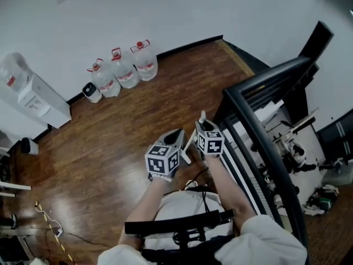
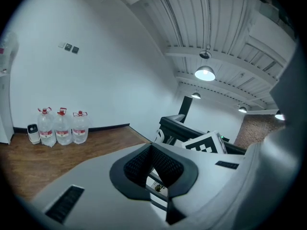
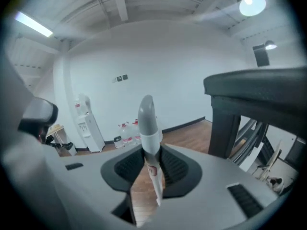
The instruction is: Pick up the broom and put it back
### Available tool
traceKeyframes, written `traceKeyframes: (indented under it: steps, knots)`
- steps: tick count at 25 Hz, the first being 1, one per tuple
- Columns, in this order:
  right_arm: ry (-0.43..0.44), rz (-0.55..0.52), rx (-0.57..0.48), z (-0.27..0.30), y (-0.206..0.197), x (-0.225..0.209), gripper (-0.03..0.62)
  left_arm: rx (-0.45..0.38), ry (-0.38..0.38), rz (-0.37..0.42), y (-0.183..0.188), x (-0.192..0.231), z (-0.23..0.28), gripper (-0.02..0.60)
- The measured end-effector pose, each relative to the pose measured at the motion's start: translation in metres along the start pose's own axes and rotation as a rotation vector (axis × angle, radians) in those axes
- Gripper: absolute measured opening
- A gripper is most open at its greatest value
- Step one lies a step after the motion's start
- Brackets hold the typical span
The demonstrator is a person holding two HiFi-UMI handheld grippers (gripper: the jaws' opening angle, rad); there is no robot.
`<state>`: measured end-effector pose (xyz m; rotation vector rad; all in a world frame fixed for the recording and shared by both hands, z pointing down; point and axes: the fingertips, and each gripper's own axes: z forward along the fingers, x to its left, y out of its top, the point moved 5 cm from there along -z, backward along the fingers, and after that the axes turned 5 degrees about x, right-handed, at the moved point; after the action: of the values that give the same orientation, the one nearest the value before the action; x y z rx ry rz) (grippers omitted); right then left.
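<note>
The broom shows only as its handle, a white shaft with a grey rounded tip (image 3: 146, 119). It stands up between the pads of my right gripper (image 3: 152, 164), which is shut on it. In the head view the handle's tip (image 1: 202, 115) pokes up above the right gripper (image 1: 205, 130), and the thin white shaft (image 1: 188, 145) slants down between the two marker cubes. The broom's head is hidden. My left gripper (image 2: 152, 150) is close to the left of the right one (image 1: 175, 138). Its dark pads meet at the tip with nothing between them.
A dark stair railing (image 1: 259, 93) runs close on the right, with steps and clutter below it. Three large water bottles (image 1: 124, 68) and a small white device (image 1: 91, 91) stand against the far wall. A water dispenser (image 1: 33, 95) is at the left, with cables (image 1: 52, 228) on the wooden floor.
</note>
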<state>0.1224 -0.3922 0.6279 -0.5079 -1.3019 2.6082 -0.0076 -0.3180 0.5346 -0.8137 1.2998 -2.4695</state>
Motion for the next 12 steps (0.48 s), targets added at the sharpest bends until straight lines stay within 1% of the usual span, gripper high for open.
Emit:
traceKeyframes:
  steps: [6,12]
  knots:
    - [0.025,-0.109,-0.06,-0.052,0.035,0.045,0.124,-0.035,0.017,0.004,-0.007,0.002,-0.05,-0.006]
    - [0.036,-0.128,-0.131,-0.116,0.068,0.078,0.124,-0.07,0.023,0.026,0.001,0.004,-0.093,-0.006]
